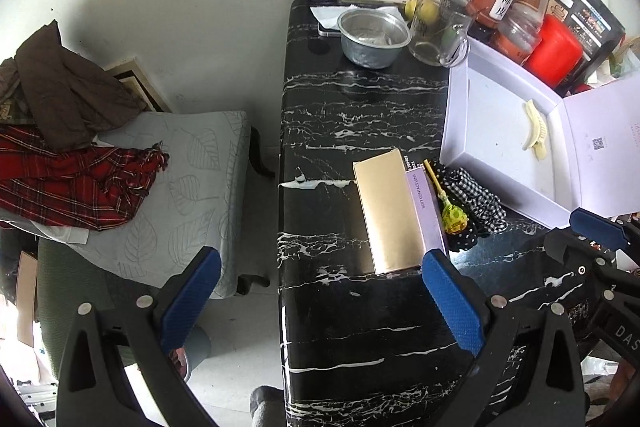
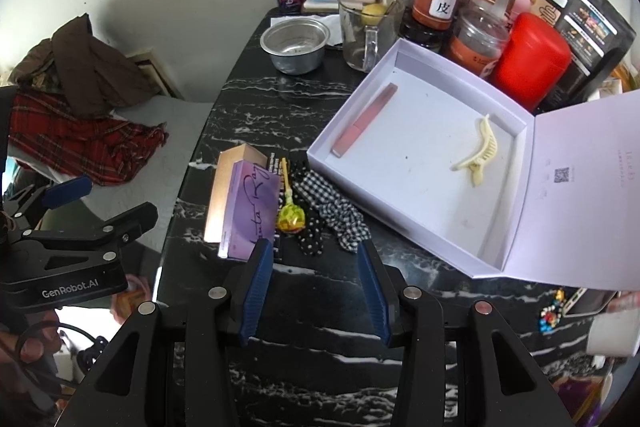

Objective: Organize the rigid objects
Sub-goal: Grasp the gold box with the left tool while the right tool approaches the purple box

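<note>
We have the flat gold rectangular carton and the slim lilac contact-lens carton lying side by side on the black white-veined marble-look tabletop, both just ahead of the left gripper, long axes running away from it toward the wall, so the approach lines up along their length, not across it; left jaws stand fully apart with nothing between them, and its right pad overlaps the near end of the lilac carton in the left wrist view, contact not resolvable; right gripper sits partly open and empty, its tips near the yellow-green wrapped lollipop and the black-and-white checked fabric scrunchie, with the lilac carton just to its left; we judge the left hand is nearer the two cartons, the right nearer the lollipop and the open white lidded gift box, which already holds a pink slim stick-shaped case and a cream plastic claw hair clip; in the left view the box wall hides the pink case, and the cartons' near ends are cut off by fingers in both views
</note>
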Tool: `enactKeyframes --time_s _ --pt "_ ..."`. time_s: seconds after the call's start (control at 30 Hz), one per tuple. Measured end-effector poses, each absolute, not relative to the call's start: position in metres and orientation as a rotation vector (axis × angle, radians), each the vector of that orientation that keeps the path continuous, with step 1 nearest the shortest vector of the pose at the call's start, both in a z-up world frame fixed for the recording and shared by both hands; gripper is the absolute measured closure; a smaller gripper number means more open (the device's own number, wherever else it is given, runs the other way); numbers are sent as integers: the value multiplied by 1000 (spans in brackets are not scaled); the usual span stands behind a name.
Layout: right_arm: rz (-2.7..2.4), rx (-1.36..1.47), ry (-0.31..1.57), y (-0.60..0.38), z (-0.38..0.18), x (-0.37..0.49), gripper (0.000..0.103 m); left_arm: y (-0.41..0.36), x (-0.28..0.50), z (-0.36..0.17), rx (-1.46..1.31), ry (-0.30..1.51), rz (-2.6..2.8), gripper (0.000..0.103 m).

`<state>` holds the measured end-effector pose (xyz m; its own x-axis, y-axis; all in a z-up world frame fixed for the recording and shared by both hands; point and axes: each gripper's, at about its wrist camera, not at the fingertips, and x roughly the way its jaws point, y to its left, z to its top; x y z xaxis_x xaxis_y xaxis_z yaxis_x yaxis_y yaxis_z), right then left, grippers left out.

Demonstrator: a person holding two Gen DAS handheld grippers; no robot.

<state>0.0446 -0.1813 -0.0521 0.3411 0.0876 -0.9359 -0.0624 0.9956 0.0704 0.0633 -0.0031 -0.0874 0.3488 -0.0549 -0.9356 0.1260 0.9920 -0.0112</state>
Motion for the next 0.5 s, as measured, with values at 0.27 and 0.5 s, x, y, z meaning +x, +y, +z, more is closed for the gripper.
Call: enactKeyframes --time_s 0.27,0.5 --pt "105 26 1251 -184 -69 56 59 -7 72 -108 80 1250 -129 0" --pt "111 23 1280 -185 -83 62 59 -11 80 -131 95 1293 -136 0"
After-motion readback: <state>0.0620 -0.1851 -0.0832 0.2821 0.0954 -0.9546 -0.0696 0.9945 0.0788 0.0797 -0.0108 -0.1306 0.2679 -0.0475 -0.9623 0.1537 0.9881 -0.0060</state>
